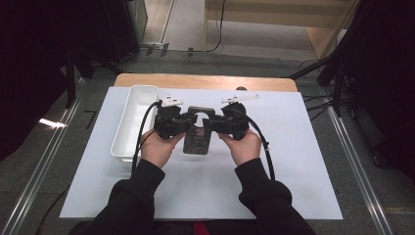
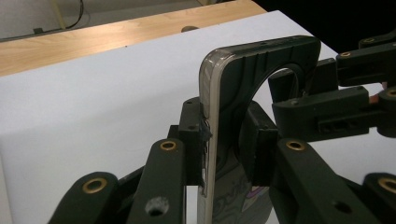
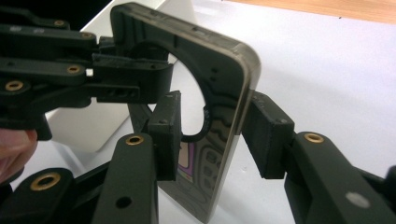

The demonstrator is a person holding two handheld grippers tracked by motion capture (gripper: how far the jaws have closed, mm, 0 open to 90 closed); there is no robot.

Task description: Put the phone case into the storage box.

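A dark phone case (image 1: pixel 196 142) with a clear rim and a large round camera cutout is held on edge above the white mat, between both hands. My left gripper (image 1: pixel 188 120) comes in from the left and is shut on it. In the left gripper view its pads (image 2: pixel 194 140) press both faces of the phone case (image 2: pixel 243 79) below the cutout. My right gripper (image 1: pixel 210 121) faces it from the right. In the right gripper view the phone case (image 3: pixel 219 70) stands between the jaws of the right gripper (image 3: pixel 215 133), whose pads sit just off it.
A long white bin (image 1: pixel 134 122) lies on the mat's left side, close to the left hand. The white mat (image 1: pixel 293 161) covers most of a wooden table (image 1: pixel 205 81). Dark stands and cables flank the table.
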